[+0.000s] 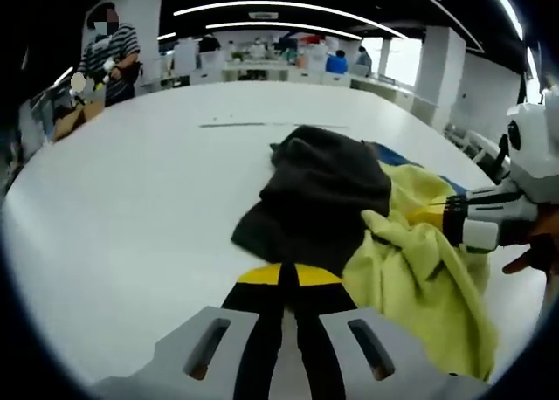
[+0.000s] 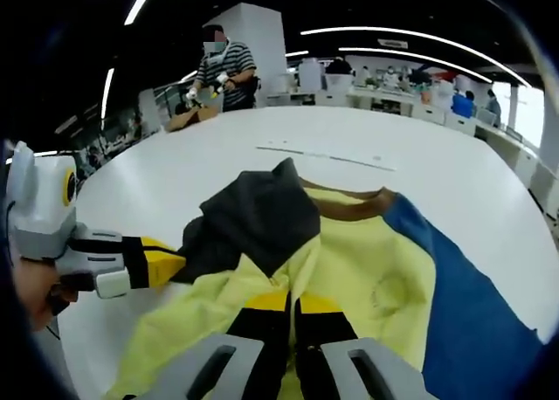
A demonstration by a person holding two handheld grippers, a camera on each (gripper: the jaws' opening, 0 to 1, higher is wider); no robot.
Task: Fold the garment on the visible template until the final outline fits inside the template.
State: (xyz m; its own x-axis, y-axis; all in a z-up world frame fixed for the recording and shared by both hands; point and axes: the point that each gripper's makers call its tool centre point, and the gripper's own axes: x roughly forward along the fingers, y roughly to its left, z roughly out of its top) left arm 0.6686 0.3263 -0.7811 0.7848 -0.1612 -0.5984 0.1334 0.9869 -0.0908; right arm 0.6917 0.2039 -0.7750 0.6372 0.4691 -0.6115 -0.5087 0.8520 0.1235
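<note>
The crumpled yellow, dark grey and blue fabric garment [image 2: 349, 260] lies on the broad white counter [image 1: 131, 199]; the left gripper [image 1: 281, 282] has its fingers together on the grey part; the right gripper [image 2: 293, 308] pinches the yellow cloth.

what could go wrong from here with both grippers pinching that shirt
1. The garment lies bunched, its dark sleeve flipped over the yellow body, so a fold now may lock in creases.
2. The left gripper and the right gripper look shut on different edges; uneven pulling could skew the outline.
3. No template outline is evident on the white table, so alignment may drift.
</note>
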